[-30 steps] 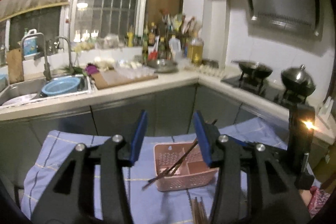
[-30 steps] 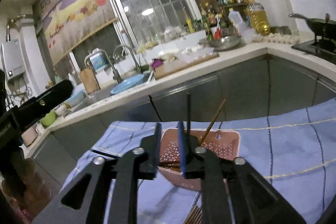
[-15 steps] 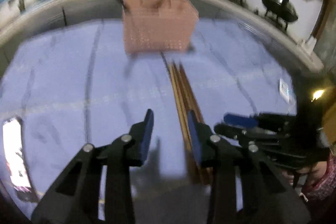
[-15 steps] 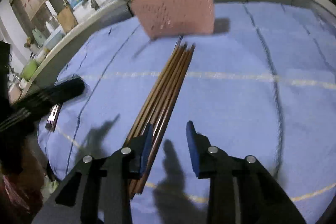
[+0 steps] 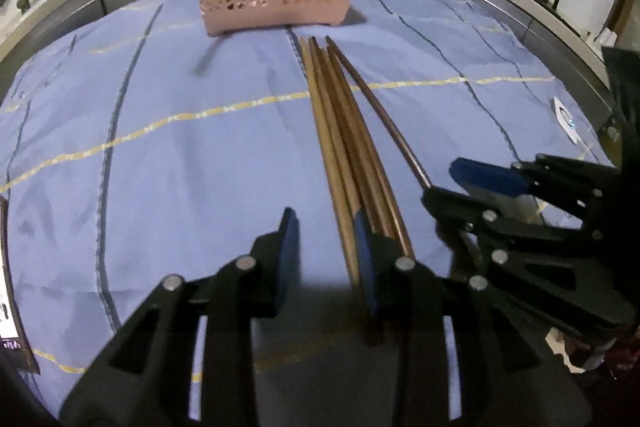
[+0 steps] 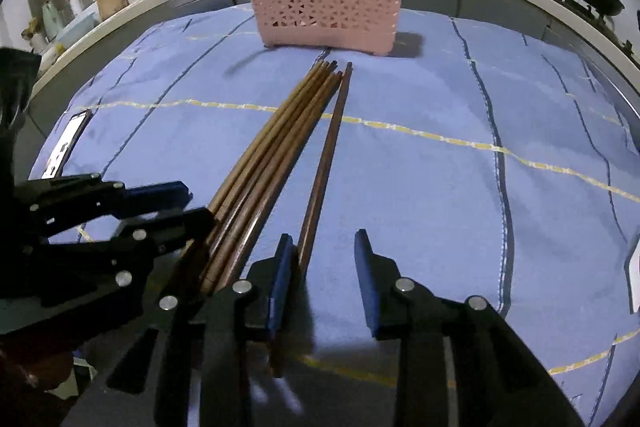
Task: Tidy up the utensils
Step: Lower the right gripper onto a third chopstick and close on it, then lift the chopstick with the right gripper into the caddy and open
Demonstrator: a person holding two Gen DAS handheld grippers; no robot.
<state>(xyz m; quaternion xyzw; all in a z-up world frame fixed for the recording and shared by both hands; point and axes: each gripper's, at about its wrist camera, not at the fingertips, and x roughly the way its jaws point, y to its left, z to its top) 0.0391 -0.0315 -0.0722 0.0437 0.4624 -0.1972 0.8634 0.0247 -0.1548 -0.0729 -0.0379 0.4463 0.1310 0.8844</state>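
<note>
In the left wrist view, the left gripper [image 5: 326, 251] is hovering low over the blue cloth [image 5: 160, 155] with its jaws spread and nothing between them. Its right finger [image 5: 365, 259] is sitting over the near ends of the chopsticks [image 5: 344, 147], which are lying in a tight bundle running toward 12 o'clock. The right gripper [image 5: 472, 183] is reaching in from 3 o'clock, lying on its side.

In the right wrist view, the right gripper [image 6: 324, 267] is likewise released and empty. A single darker chopstick [image 6: 324, 163] is lying just apart from the bundle [image 6: 272, 155], its near end touching or passing beside the left finger [image 6: 282, 275]; which cannot be told. The left gripper [image 6: 160, 199] is coming in from 9 o'clock.

Farther off at 12 o'clock, the pink basket [image 6: 326, 7] is standing upright on the cloth, holding several chopsticks that are leaning out. A phone [image 6: 66, 143] is lying at 10 o'clock; its screen text is unreadable.
</note>
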